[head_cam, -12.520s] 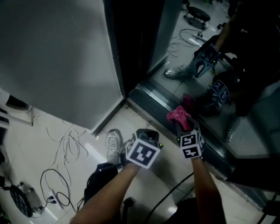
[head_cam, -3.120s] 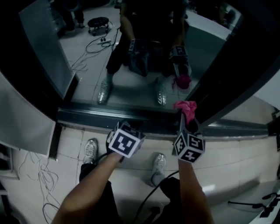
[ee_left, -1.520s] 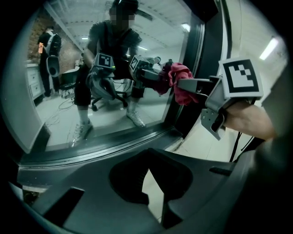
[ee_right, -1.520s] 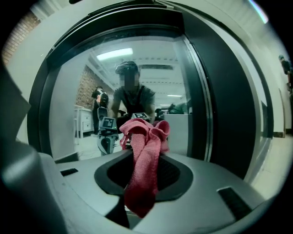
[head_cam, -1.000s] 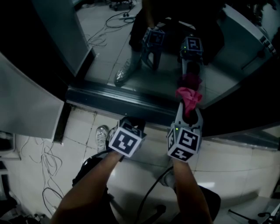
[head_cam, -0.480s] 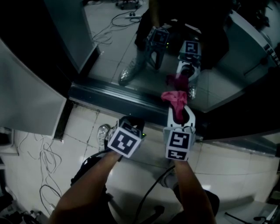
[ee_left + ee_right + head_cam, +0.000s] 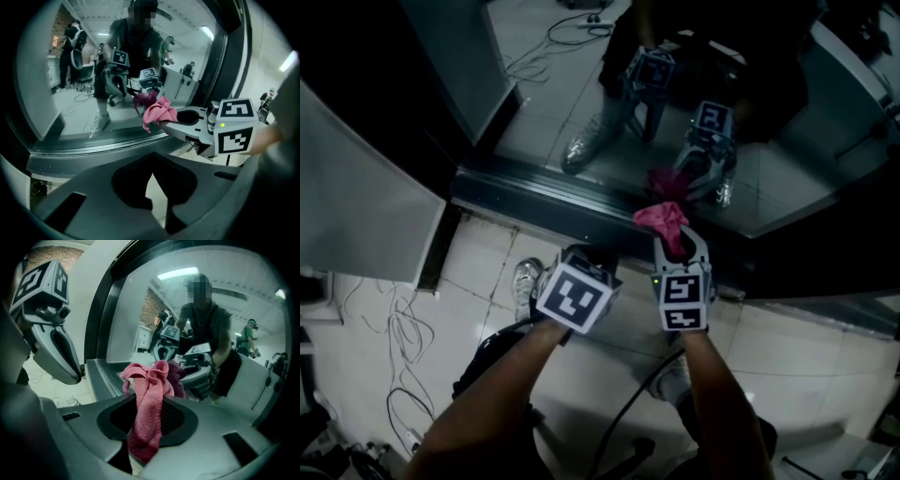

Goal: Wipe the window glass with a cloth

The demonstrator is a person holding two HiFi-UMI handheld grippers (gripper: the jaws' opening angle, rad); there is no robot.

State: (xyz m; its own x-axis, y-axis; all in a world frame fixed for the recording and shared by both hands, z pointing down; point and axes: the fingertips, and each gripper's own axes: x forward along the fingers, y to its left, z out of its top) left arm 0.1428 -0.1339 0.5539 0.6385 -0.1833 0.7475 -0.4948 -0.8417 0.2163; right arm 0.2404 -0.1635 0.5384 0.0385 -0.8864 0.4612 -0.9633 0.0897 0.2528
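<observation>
- The right gripper (image 7: pixel 149 401) has its fingers (image 7: pixel 213 427) pinching the pink cloth (image 7: pixel 149 380). A bunched end stands up past the tips and a tail hangs down behind them.
- Over the last second this gripper has carried the cloth leftward and a little lower across the window glass (image 7: pixel 546 108). The wad now sits low on the pane, just above the lower frame rail (image 7: pixel 534 192).
- In the head view the cloth and its reflection (image 7: pixel 667 180) almost meet, closer than a second ago. I judge the wad to be at the glass or barely off it; actual contact cannot be confirmed.
- The left gripper (image 7: pixel 151 174) has stayed beside the right one, short of the glass, fingers pressed together on nothing.
- This looks like a wiping stroke under way along the bottom strip, with the upper pane probably still to do.
- A loosely bunched cloth may skim the glass unless it is pressed flatter.
</observation>
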